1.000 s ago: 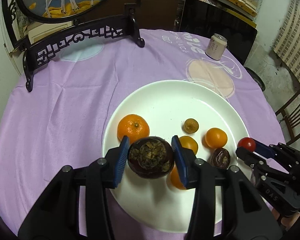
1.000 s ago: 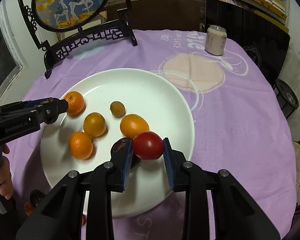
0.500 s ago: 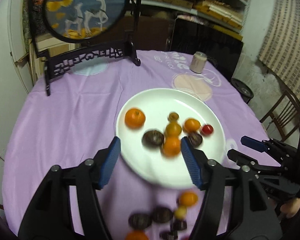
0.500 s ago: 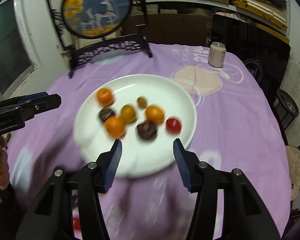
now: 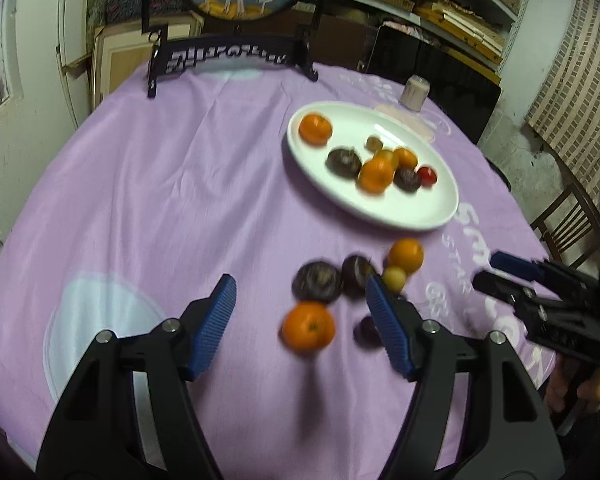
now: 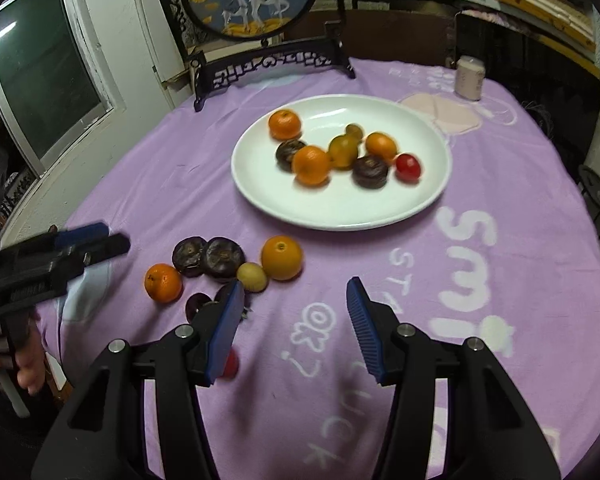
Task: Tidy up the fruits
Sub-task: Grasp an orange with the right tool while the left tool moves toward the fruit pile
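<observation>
Two grippers, left [image 5: 298,322] and right [image 6: 294,326], hang wide and empty over the near tabletop [image 5: 140,184], likely poised to choose the next pickup. Eight fruits sit on the plate [image 6: 432,196], clustered mid-plate: oranges, dark round ones, a red one [image 6: 408,167]. A loose group lies on the cloth just short of the plate, an orange [image 5: 309,326] between the left jaws' line, dark fruits [image 5: 318,282] and a small yellow one [image 6: 252,277] beside it; these look like the remaining work.
</observation>
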